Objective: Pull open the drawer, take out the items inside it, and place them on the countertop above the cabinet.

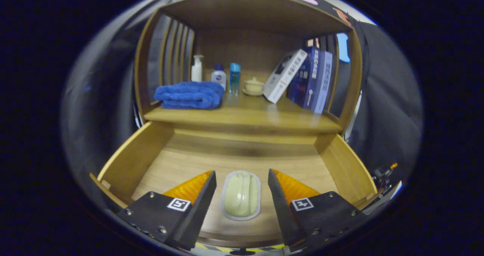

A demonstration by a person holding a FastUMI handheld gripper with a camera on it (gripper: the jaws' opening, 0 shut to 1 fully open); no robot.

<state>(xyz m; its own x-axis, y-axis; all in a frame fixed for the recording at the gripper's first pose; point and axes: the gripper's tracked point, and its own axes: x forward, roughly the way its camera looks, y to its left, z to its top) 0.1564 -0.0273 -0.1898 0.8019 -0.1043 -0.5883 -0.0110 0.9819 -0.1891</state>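
Observation:
The wooden drawer [132, 161] stands pulled out below the cabinet's countertop [242, 116]. On the drawer floor lies a pale green oval soap in a light grey dish [241, 194]. My gripper [242, 176] hangs above the drawer, open, with one finger on each side of the soap dish and a gap left on both sides. Neither finger touches it.
On the countertop sit a folded blue towel [189, 94] at the left, a pump bottle [196, 69], two small bottles [227, 76], a small lidded cup [253, 86], and leaning books [302, 78] at the right. The cabinet's side walls and top frame the shelf.

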